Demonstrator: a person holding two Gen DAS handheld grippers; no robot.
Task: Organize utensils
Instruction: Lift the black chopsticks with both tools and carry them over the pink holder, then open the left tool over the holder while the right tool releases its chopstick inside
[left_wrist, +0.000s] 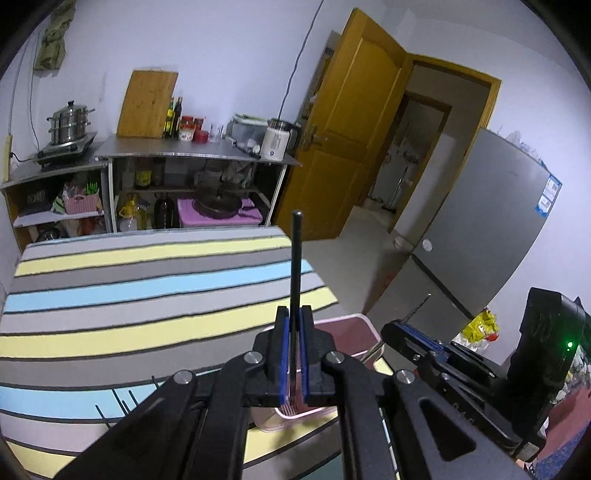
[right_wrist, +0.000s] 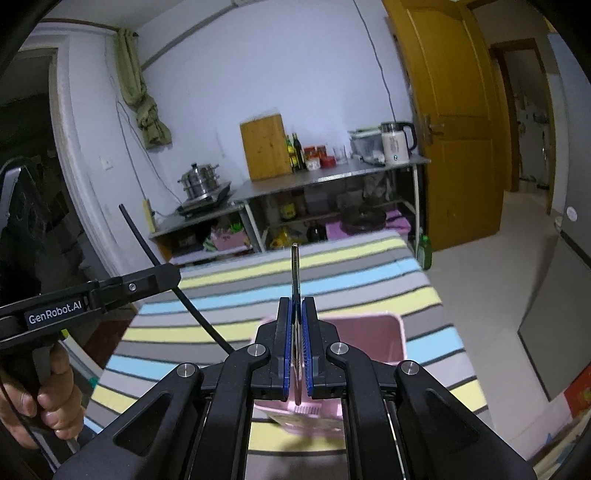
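My left gripper (left_wrist: 294, 314) is shut on a black chopstick (left_wrist: 296, 258) that points up and forward above a pink basket (left_wrist: 354, 328). My right gripper (right_wrist: 295, 306) is shut on a thin metal utensil handle (right_wrist: 295, 266), held above the same pink basket (right_wrist: 384, 332). The basket sits on a striped tablecloth (left_wrist: 129, 295). In the right wrist view the left gripper (right_wrist: 155, 280) shows at the left with its black chopstick (right_wrist: 147, 251) slanting across. In the left wrist view the right gripper (left_wrist: 402, 332) shows at the right. Several black chopsticks (left_wrist: 122, 402) lie on the cloth.
A steel counter (left_wrist: 192, 149) at the back holds a cutting board (left_wrist: 147, 103), bottles, jars and a kettle (left_wrist: 275, 140). A steamer pot (left_wrist: 70, 123) stands on a stove at left. An open wooden door (left_wrist: 351, 129) and a grey fridge (left_wrist: 491, 221) are at right.
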